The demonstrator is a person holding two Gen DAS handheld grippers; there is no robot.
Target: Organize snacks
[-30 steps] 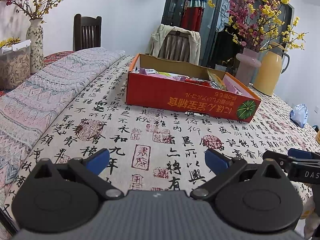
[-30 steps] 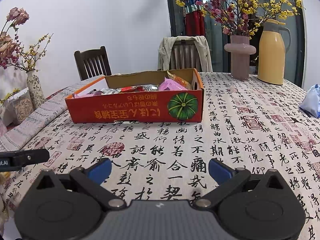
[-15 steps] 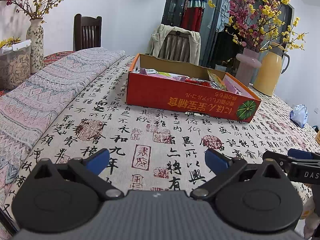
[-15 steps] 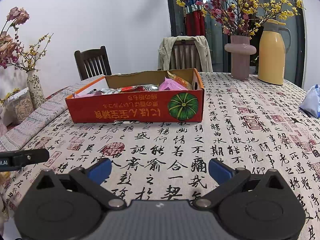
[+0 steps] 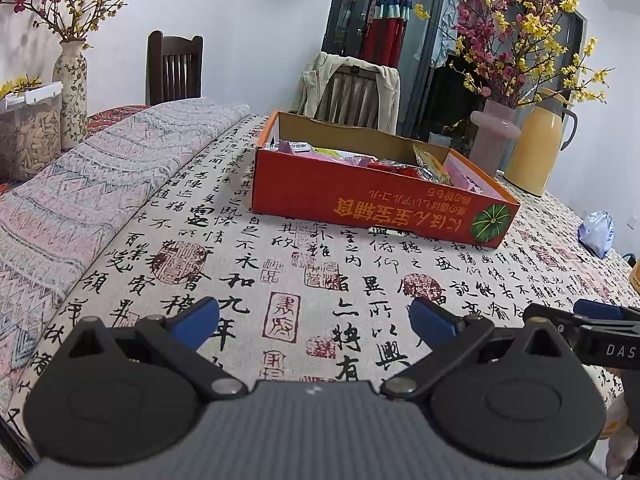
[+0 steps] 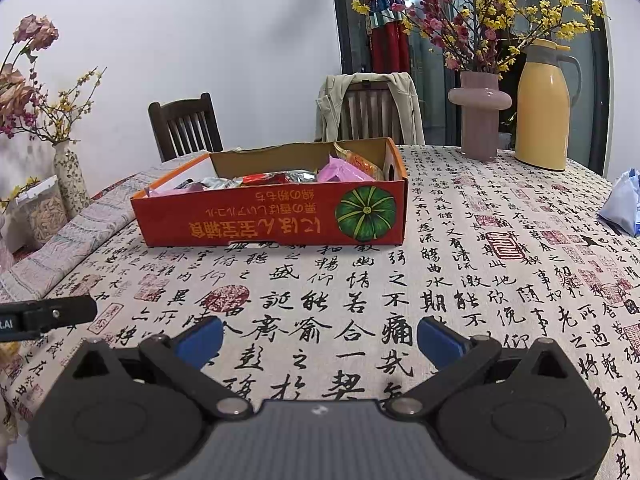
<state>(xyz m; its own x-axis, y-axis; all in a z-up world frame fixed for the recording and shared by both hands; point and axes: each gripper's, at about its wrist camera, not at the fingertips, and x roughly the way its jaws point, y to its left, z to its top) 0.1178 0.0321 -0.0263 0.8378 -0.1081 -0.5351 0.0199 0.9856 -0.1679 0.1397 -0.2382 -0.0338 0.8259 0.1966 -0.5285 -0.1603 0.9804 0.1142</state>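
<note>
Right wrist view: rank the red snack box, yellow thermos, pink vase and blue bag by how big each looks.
1. red snack box, clearly largest.
2. yellow thermos.
3. pink vase, a little smaller than the thermos.
4. blue bag: unsure, since the frame edge cuts it off.

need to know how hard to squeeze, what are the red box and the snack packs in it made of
Red box: looks like printed cardboard, with a matte face and raw brown inner walls. Snack packs: probably thin plastic or foil film, crinkled and shiny, so likely soft and crushable.
</note>
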